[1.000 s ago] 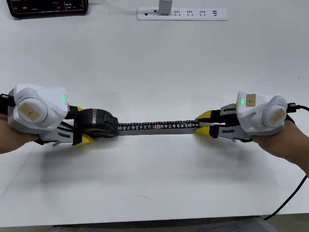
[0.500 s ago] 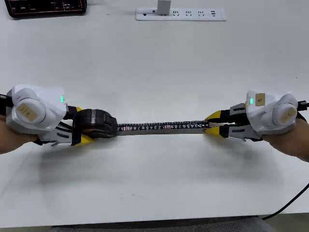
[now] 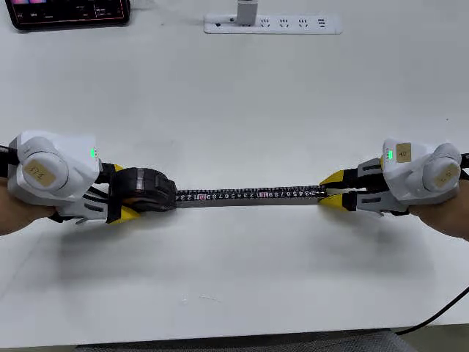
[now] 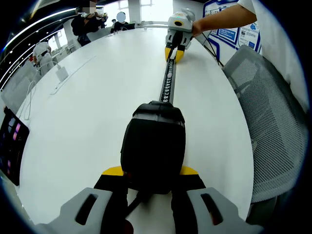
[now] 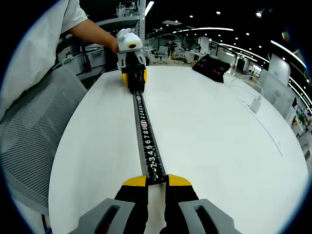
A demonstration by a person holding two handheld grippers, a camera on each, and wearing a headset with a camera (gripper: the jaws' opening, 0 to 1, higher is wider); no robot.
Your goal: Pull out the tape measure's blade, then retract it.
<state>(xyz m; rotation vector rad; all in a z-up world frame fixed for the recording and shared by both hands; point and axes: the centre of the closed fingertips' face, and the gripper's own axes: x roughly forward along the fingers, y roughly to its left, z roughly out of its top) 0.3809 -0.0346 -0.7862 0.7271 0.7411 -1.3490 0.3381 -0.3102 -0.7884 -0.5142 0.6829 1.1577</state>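
A: Why clamp the case down?
B: The left gripper (image 4: 151,170) pinches the tape measure (image 4: 153,141) against the white table (image 4: 87,107), likely as an anchor, so the blade (image 4: 167,83) runs out flat
A: And farther off?
B: The right gripper (image 4: 174,54), jaws pressed together on the blade's tip, holds it taut

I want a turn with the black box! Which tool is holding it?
The left tool, at the left of the head view: its jaws clamp the black case. The right tool only pinches the tip of the blade.
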